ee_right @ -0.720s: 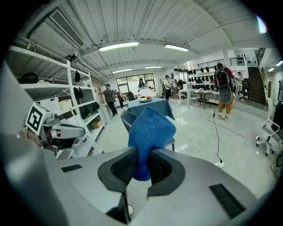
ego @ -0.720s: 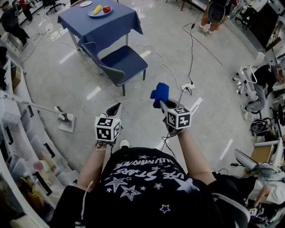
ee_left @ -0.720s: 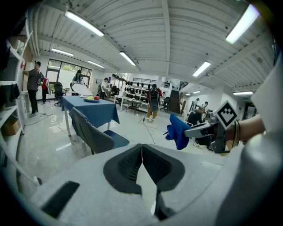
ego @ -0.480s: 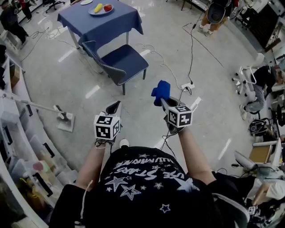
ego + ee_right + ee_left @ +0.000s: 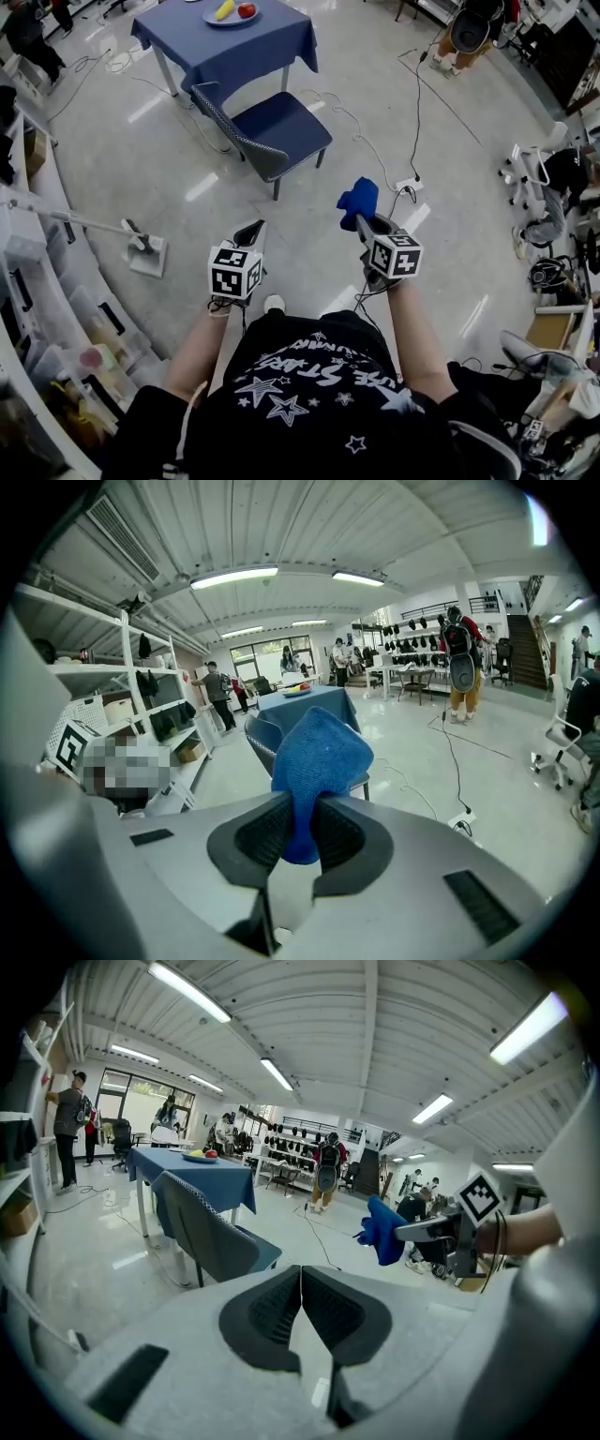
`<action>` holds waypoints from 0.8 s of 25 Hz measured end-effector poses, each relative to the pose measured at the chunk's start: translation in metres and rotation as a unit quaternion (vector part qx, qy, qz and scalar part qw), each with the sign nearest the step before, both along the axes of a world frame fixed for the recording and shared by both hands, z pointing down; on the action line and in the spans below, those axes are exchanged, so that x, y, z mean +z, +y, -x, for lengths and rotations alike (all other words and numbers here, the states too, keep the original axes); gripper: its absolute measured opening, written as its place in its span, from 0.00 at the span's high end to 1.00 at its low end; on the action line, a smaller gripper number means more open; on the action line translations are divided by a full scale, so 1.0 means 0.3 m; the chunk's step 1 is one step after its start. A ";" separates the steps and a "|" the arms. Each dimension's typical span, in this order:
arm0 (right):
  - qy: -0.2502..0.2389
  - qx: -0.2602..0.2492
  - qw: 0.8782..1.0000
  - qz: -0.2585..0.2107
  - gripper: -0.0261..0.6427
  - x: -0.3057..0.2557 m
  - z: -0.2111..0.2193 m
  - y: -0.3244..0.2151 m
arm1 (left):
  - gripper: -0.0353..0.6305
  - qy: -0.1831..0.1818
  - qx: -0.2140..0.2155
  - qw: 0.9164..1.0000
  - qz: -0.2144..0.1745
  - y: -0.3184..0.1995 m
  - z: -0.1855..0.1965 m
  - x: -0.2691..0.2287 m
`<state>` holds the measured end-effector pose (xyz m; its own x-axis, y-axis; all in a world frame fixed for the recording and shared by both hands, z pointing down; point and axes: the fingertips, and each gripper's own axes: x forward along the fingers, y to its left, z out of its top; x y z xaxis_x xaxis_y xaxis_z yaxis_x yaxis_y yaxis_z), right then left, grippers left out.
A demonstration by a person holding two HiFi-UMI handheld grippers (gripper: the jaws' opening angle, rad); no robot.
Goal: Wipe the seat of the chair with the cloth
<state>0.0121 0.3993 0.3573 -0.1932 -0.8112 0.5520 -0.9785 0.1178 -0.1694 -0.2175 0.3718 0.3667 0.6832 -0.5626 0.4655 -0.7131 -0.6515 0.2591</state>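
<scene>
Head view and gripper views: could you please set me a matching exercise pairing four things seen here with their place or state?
Things:
1. blue fleecy cloth
2. left gripper
3. dark blue padded chair
4. pale round plate of fruit

Place or state:
A. shut, with nothing between its jaws
B. on the table with the blue tablecloth
C. clamped in the right gripper
D. standing on the floor next to the table, seat bare

Pairs: 1-C, 2-A, 3-D, 4-B.
</scene>
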 end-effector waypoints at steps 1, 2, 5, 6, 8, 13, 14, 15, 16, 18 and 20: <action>-0.001 0.004 1.000 0.000 0.88 0.005 0.000 -0.004 | 0.92 -0.003 0.001 1.000 0.002 -0.018 0.007 0.013; -0.002 0.008 1.000 0.002 0.88 0.010 -0.002 -0.006 | 0.92 -0.007 0.001 1.000 0.005 -0.034 0.009 0.025; -0.007 0.015 1.000 0.010 0.88 0.029 -0.031 0.005 | 0.92 -0.012 0.007 1.000 0.009 -0.056 -0.015 0.037; -0.010 0.019 1.000 0.012 0.88 0.038 -0.050 0.005 | 0.92 -0.014 0.012 1.000 0.009 -0.060 -0.032 0.036; -0.017 0.030 0.999 0.016 0.88 0.054 -0.097 -0.012 | 0.92 -0.020 0.019 1.000 0.006 -0.075 -0.069 0.037; -0.044 0.030 0.998 0.023 0.88 0.099 -0.204 -0.106 | 0.92 -0.029 0.011 0.999 0.014 -0.130 -0.171 0.055; -0.047 0.022 0.998 0.024 0.88 0.109 -0.227 -0.139 | 0.92 -0.033 0.005 0.999 0.016 -0.150 -0.195 0.058; -0.051 0.014 0.998 0.026 0.88 0.119 -0.251 -0.179 | 0.92 -0.038 -0.003 0.999 0.018 -0.174 -0.219 0.061; -0.055 0.006 0.998 0.028 0.88 0.128 -0.279 -0.222 | 0.92 -0.043 -0.012 0.999 0.020 -0.199 -0.245 0.062; -0.064 -0.005 0.997 0.029 0.88 0.140 -0.349 -0.309 | 0.92 -0.053 -0.029 0.998 0.025 -0.252 -0.311 0.064; -0.072 -0.017 0.997 0.030 0.88 0.149 -0.427 -0.388 | 0.92 -0.059 -0.042 0.997 0.030 -0.299 -0.390 0.063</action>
